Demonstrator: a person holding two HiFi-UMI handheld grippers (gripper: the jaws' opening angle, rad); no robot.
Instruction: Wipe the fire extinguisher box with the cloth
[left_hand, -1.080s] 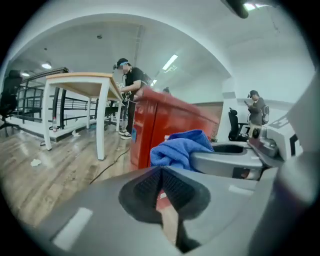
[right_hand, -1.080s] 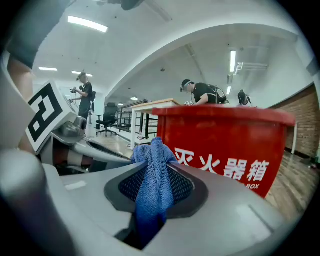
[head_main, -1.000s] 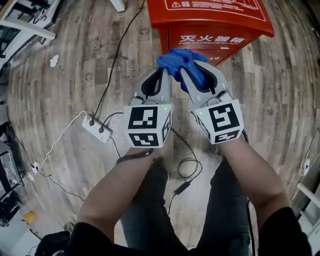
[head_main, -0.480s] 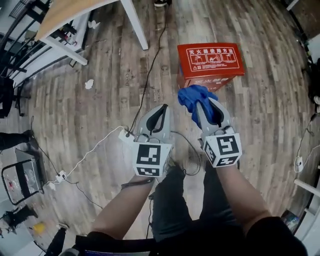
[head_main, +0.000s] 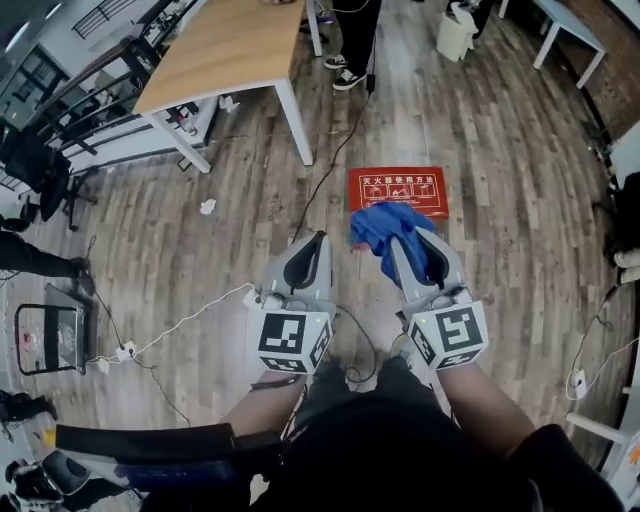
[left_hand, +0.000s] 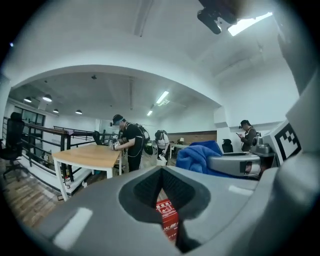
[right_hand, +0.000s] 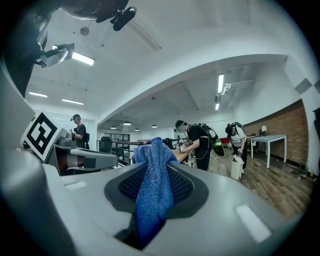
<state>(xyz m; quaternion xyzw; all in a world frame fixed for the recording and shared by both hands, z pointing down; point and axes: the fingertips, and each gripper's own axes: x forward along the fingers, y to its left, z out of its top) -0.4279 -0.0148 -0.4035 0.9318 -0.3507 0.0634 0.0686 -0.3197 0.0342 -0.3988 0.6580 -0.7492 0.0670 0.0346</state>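
One cloth (head_main: 383, 228), one red box (head_main: 398, 190)

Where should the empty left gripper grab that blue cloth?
Probably the loose bunch of the blue cloth that bulges past the tips of the right gripper, coming from its left, where the left gripper sits. That part hangs free; the rest is pinched in the shut jaws.

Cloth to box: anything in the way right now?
Nothing visible. The cloth, clamped in the right gripper, overlaps the near edge of the box in the head view, with only open air between. The floor cable runs left of the box, and the left gripper sits off to the side.
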